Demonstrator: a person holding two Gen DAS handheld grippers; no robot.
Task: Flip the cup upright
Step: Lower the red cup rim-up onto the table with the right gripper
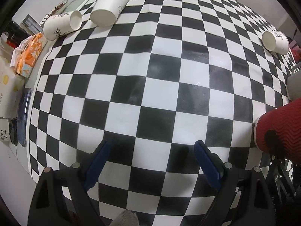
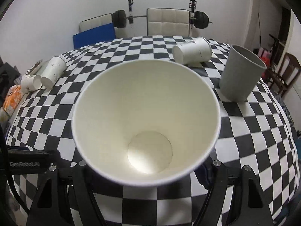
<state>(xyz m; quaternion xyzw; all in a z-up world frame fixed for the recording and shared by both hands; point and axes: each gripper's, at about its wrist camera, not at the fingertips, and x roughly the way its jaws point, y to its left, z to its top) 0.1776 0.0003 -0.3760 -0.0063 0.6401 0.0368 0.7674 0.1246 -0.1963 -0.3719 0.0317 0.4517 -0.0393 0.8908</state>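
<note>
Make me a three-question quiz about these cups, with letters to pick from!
1. Where is the grey cup?
A. beside the held cup, on its right
B. on the chair
C. inside another cup

2. How many white cups lie tipped over on the checkered cloth?
A. one
B. three
C. six

3. What is the left claw doing?
A. squeezing a cup
B. open, holding nothing
C. lifting the tissue pack

Answers: 1 A, the grey cup stands right of the red cup in the right claw. 2 B, two lie far left, one at the back. 3 B, its blue fingers are spread over bare cloth.
</note>
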